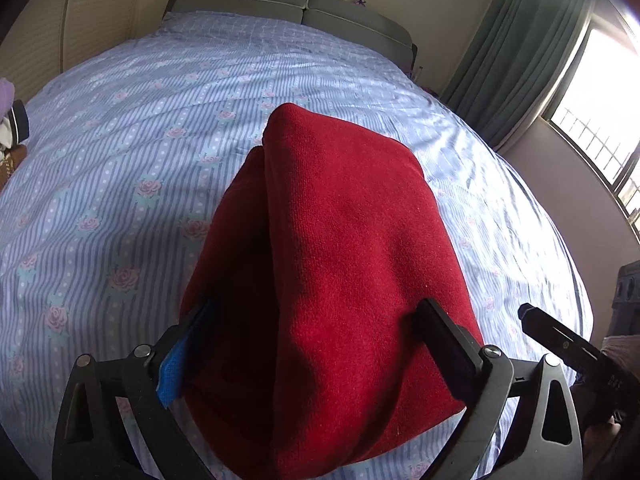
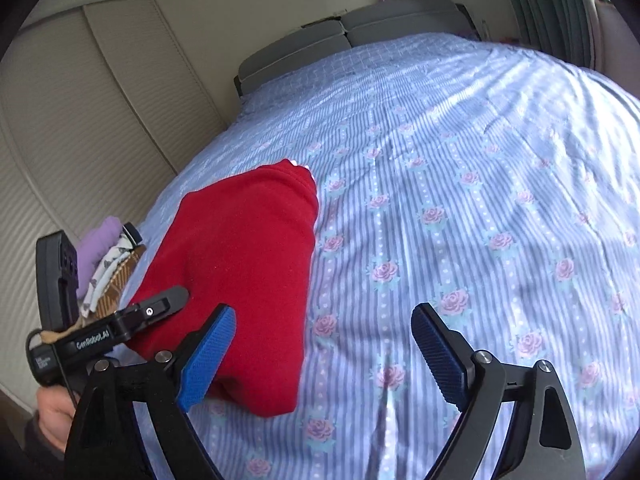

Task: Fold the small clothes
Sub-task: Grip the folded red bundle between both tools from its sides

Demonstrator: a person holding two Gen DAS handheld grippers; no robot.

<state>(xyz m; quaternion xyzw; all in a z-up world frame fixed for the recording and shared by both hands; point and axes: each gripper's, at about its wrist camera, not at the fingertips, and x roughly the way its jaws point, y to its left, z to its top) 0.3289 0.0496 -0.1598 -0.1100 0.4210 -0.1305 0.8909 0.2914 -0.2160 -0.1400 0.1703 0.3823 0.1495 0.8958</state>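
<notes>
- Left wrist view: your left gripper (image 1: 320,344) stands wide open, straddling the near end of the folded red fleece garment (image 1: 340,248) on the blue floral bedsheet (image 1: 120,160), gripping nothing; its long axis runs away from you.
- Right wrist view: your right gripper (image 2: 324,356) gapes empty; the garment lies left of its jaws.

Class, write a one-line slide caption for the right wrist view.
Open right hand-held gripper above a floral striped bedsheet, beside a folded red garment.
</notes>
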